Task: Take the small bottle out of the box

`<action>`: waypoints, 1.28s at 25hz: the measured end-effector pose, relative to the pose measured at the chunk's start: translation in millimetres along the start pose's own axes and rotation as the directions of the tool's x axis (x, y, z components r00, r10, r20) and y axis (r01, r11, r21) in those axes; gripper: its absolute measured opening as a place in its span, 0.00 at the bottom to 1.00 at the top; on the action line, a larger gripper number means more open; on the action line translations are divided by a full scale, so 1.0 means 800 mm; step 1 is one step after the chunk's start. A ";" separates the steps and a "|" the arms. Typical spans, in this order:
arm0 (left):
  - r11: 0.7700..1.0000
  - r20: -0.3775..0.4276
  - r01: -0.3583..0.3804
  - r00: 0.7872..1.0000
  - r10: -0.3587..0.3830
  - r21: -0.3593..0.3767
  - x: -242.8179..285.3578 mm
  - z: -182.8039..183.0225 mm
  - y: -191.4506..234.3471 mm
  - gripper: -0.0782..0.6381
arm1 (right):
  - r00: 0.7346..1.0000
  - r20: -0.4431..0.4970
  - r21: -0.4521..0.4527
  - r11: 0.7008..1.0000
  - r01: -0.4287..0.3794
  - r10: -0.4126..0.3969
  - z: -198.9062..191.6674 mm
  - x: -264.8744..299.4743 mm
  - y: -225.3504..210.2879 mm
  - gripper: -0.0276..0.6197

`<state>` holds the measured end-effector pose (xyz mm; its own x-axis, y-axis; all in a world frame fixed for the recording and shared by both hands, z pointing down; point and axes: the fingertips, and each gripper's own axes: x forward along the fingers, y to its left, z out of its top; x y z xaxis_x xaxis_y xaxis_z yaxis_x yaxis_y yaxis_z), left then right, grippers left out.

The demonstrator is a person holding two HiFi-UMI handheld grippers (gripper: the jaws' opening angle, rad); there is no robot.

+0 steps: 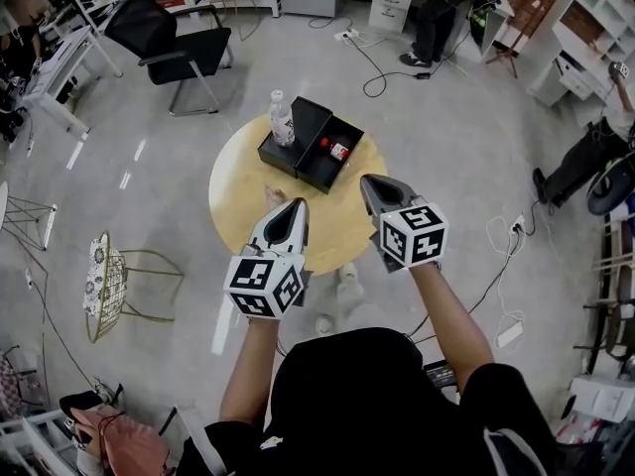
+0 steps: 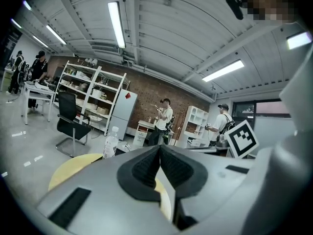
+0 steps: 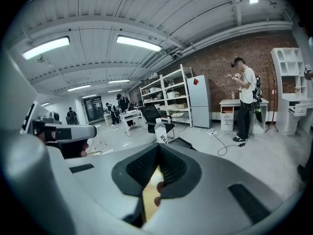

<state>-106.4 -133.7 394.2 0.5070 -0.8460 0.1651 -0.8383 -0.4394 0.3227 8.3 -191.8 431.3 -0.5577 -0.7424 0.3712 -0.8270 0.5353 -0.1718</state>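
On the round yellow table (image 1: 238,206) lies an open black box (image 1: 298,157), its lid raised at the back. A small bottle (image 1: 336,150) with a red cap and a white label lies inside its right half. A clear water bottle (image 1: 282,117) stands at the box's left end; it also shows as the bottle (image 2: 111,142) in the left gripper view and the bottle (image 3: 160,131) in the right one. My left gripper (image 1: 295,202) hovers over the table's near side, shut and empty. My right gripper (image 1: 369,180) hangs just short of the box's near right corner, shut and empty.
A black office chair (image 1: 169,38) stands beyond the table on the left. A wire side table (image 1: 114,281) sits at the near left. Cables (image 1: 382,67) run across the floor behind the table, and people (image 1: 442,8) stand at the far desks and shelves.
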 end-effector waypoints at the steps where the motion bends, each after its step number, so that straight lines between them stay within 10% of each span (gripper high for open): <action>1: 1.000 -0.004 -0.003 1.000 0.003 -0.002 0.010 0.001 0.003 0.12 | 1.000 -0.009 0.002 1.000 -0.004 0.004 0.001 0.008 -0.008 0.05; 20: 0.990 -0.066 -0.104 0.993 0.098 -0.093 0.191 -0.003 0.075 0.12 | 0.972 -0.205 -0.013 0.993 -0.119 0.114 0.003 0.169 -0.146 0.05; 32: 0.970 -0.148 -0.199 0.973 0.178 -0.141 0.258 -0.034 0.127 0.12 | 0.863 -0.438 -0.015 0.958 -0.285 0.250 -0.057 0.269 -0.165 0.05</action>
<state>-81.4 -344.6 486.4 0.3734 -0.8568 0.3557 -0.8856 -0.2149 0.4118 0.7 -404.2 575.4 -0.6573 -0.3306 0.6773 -0.6324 0.7308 -0.2570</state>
